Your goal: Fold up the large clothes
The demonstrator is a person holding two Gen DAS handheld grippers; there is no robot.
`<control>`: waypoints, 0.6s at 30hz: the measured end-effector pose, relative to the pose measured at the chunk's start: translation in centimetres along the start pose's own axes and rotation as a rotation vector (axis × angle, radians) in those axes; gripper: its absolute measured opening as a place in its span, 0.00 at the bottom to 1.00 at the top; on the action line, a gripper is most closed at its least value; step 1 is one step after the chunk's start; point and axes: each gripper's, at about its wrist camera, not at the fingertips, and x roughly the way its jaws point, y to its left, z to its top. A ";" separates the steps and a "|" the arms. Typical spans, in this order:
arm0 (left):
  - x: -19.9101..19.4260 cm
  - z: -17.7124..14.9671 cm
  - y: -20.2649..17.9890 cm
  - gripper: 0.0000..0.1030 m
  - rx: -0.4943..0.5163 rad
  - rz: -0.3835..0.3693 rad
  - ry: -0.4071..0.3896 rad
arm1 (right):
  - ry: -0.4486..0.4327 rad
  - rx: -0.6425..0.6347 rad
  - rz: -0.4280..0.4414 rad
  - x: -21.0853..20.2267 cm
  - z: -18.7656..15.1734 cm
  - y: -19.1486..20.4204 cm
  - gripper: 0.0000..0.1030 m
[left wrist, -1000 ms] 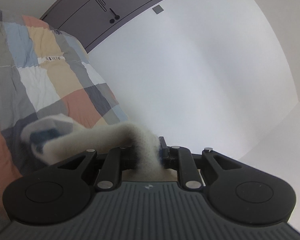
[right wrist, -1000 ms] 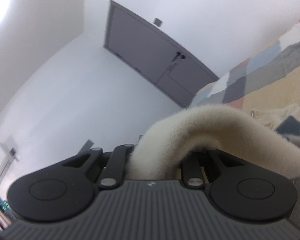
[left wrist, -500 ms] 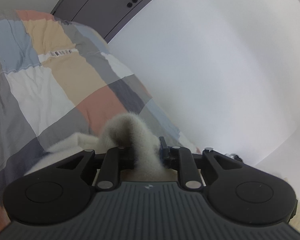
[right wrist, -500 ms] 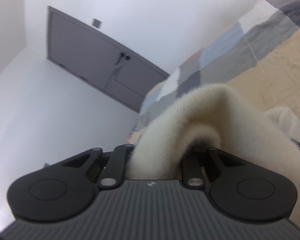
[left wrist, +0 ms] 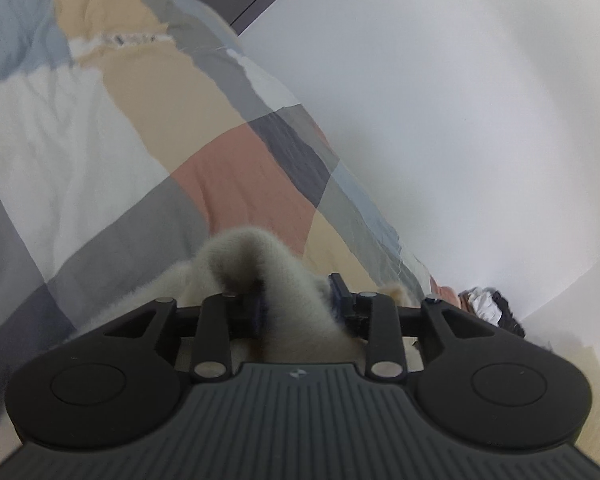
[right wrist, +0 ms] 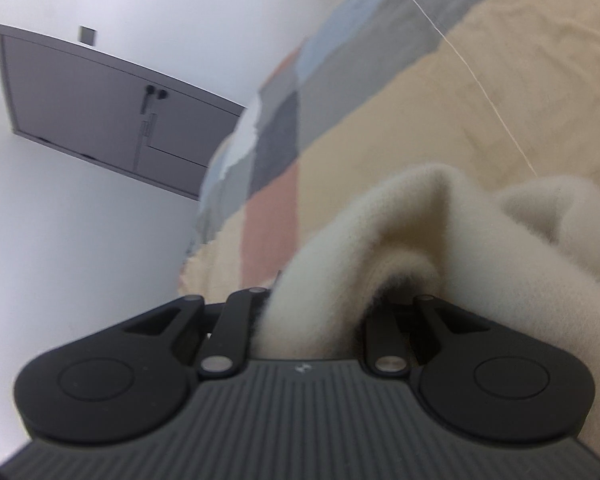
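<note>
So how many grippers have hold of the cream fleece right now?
2. The left gripper is pinching a fold of the fleece over the patchwork quilt; the right gripper clamps another bunched fold.

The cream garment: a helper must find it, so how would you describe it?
Look at the bed with the patchwork quilt of grey, peach, blue and white blocks. On it lies the fluffy cream garment, pinched by the left gripper and the right gripper. It alone is fuzzy and unpatterned.
</note>
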 end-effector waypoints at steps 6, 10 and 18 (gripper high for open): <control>1.4 0.1 2.1 0.42 -0.066 -0.018 0.030 | 0.026 0.028 -0.015 1.2 0.3 -0.8 0.22; 0.6 0.0 1.4 0.55 -0.037 -0.028 0.029 | 0.029 0.004 0.008 0.8 0.2 -0.5 0.28; -4.3 -1.5 -2.0 0.78 0.025 -0.098 0.004 | 0.010 -0.165 0.120 -4.1 -2.2 3.7 0.76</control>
